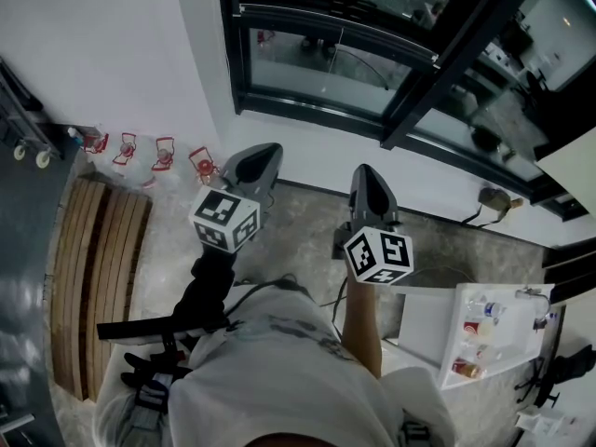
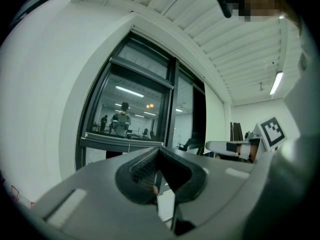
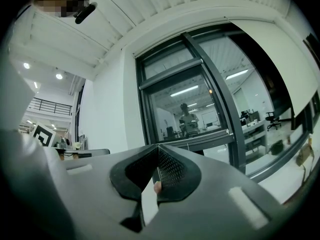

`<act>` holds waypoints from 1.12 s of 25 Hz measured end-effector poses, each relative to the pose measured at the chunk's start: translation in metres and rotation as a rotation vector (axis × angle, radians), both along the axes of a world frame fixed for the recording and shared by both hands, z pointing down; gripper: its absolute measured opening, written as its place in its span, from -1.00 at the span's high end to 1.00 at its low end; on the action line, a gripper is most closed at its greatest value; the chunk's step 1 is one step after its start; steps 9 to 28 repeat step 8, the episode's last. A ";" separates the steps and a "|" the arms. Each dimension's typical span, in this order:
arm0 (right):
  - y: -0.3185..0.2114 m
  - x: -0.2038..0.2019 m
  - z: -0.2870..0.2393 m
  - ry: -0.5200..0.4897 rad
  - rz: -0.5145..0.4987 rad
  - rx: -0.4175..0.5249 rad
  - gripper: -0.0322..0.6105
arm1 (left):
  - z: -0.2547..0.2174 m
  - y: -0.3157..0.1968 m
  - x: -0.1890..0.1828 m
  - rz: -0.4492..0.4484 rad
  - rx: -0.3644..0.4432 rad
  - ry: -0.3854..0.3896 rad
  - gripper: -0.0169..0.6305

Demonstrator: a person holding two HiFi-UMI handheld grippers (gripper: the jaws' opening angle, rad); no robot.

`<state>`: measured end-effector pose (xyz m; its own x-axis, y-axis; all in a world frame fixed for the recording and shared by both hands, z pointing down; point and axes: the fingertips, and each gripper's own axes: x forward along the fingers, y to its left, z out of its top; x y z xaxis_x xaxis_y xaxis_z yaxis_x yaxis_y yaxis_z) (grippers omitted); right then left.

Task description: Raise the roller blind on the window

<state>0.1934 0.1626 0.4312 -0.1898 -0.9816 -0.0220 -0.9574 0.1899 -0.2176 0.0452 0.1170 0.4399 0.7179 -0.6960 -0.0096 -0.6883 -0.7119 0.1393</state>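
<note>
The pale roller blind (image 1: 570, 164) is showing only as a flat corner cut off at the head view's right edge, by the right end of the black-framed glass window (image 1: 410, 101). Its roller and long axis are staying hidden, so its direction can't be told. You're holding the left gripper (image 1: 264, 154) and the right gripper (image 1: 365, 171) side by side, apart, pointing level at the glass. Both are keeping their jaws pressed together on nothing. A speckled grey floor (image 1: 307, 222), a white wall (image 1: 93, 45) and a slatted wooden bench (image 1: 93, 277) are lying around you.

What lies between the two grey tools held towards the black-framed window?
Only bare speckled grey floor separates the left tool and right tool, as the head view shows.
</note>
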 end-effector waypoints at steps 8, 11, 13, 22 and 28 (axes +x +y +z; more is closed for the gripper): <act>0.002 -0.003 0.001 0.004 -0.006 -0.004 0.90 | 0.001 0.001 -0.001 -0.003 -0.005 0.000 0.96; 0.002 -0.003 0.001 0.004 -0.006 -0.004 0.90 | 0.001 0.001 -0.001 -0.003 -0.005 0.000 0.96; 0.002 -0.003 0.001 0.004 -0.006 -0.004 0.90 | 0.001 0.001 -0.001 -0.003 -0.005 0.000 0.96; 0.002 -0.003 0.001 0.004 -0.006 -0.004 0.90 | 0.001 0.001 -0.001 -0.003 -0.005 0.000 0.96; 0.002 -0.003 0.001 0.004 -0.006 -0.004 0.90 | 0.001 0.001 -0.001 -0.003 -0.005 0.000 0.96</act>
